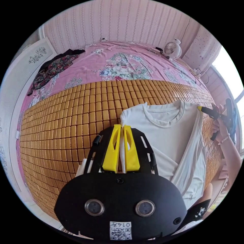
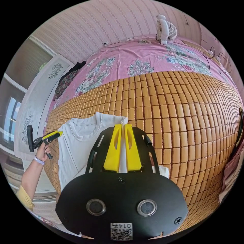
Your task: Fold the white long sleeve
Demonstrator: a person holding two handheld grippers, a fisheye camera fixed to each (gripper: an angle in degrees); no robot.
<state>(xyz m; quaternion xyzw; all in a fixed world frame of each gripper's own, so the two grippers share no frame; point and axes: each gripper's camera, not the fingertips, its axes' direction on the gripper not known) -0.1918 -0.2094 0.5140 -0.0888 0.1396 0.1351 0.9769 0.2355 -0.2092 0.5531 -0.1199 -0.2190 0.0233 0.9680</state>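
The white long sleeve shirt (image 1: pixel 162 137) hangs spread between both grippers over the bamboo mat (image 1: pixel 63 122), neckline up. One sleeve is folded diagonally across its front. In the left gripper view my left gripper (image 1: pixel 122 125) is shut on one shoulder corner, with white cloth pinched between the yellow jaws. The right gripper (image 1: pixel 199 108), held by a hand, bites the other shoulder at the far right. In the right gripper view my right gripper (image 2: pixel 122 125) is shut on its shoulder of the shirt (image 2: pixel 78 142). The left gripper (image 2: pixel 59 133) grips the far edge at the left.
The mat covers the near half of a bed with a pink floral sheet (image 1: pixel 122 61). A dark floral garment (image 1: pixel 53 67) lies at the bed's far left corner. A small white fan (image 1: pixel 172 49) and cables (image 2: pixel 216 58) sit at the far right. A white panel (image 1: pixel 15 81) borders the left side.
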